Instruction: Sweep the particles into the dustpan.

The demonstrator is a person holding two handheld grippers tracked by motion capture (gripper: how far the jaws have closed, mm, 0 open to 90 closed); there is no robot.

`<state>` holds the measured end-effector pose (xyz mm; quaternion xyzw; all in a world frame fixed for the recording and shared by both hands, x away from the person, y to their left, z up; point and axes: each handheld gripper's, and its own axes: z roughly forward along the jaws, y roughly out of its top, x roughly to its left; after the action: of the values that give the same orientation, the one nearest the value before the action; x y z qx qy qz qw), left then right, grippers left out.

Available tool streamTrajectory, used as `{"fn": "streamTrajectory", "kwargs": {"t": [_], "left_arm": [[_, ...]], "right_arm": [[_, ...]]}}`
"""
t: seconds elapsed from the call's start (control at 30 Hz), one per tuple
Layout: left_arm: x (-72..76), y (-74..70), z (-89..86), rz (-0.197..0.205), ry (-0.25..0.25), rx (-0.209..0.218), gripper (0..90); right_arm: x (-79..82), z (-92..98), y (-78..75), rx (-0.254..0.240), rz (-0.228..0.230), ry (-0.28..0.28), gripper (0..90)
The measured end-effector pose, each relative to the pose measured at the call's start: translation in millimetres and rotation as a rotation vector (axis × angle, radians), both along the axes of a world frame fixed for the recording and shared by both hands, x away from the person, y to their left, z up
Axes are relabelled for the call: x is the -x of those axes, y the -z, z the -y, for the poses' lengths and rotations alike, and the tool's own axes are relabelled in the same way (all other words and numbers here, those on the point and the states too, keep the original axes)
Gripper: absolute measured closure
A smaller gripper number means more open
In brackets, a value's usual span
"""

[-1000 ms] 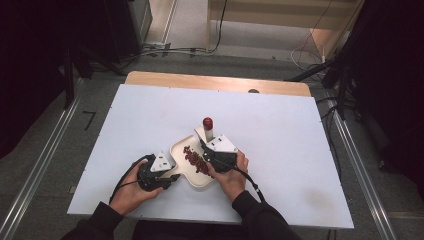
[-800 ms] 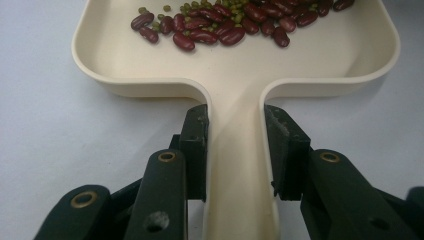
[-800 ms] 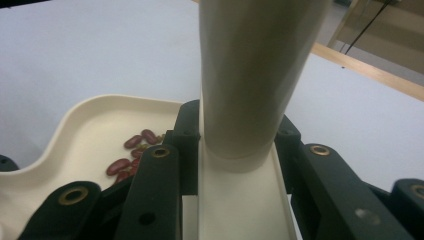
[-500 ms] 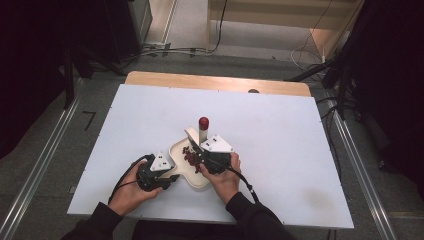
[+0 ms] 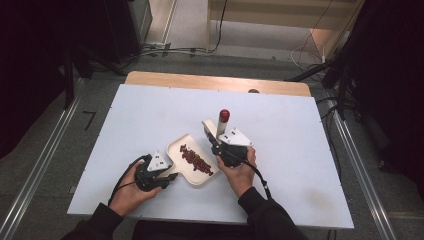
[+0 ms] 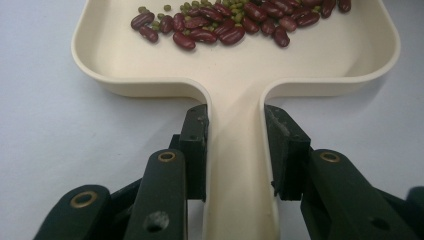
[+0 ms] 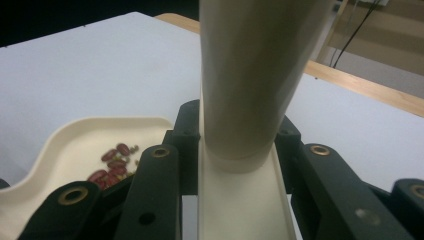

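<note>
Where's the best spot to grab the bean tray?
By its narrow handle, from the near end, jaws on either side. The tray is wide and shallow, but the handle fits between the jaws, as the left gripper shows.

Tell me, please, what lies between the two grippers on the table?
In the high view, the beans in the cream dustpan lie between the left gripper and right gripper.

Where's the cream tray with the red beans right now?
In the high view the tray lies on the white table near its front edge, between the two hands, its handle clamped in the left gripper.
</note>
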<state>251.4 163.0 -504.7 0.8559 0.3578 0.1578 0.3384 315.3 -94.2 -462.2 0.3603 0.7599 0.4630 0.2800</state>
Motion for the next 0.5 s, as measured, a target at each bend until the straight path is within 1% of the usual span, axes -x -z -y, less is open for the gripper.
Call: {"fn": "streamTrajectory", "kwargs": {"t": [0.17, 0.33, 0.5], "left_arm": [[-2.0, 0.8, -3.4, 0.005, -0.023, 0.004, 66.9], [-2.0, 1.7, -4.0, 0.011, -0.030, 0.009, 66.9], [-2.0, 1.7, -4.0, 0.010, -0.031, 0.009, 66.9]], "right_arm": [[-2.6, 13.2, 2.2, -0.002, -0.006, 0.014, 64.2], [-3.9, 23.4, 3.5, 0.003, -0.010, 0.032, 64.2], [-4.3, 28.4, 2.7, -0.004, -0.012, 0.042, 64.2]]}}
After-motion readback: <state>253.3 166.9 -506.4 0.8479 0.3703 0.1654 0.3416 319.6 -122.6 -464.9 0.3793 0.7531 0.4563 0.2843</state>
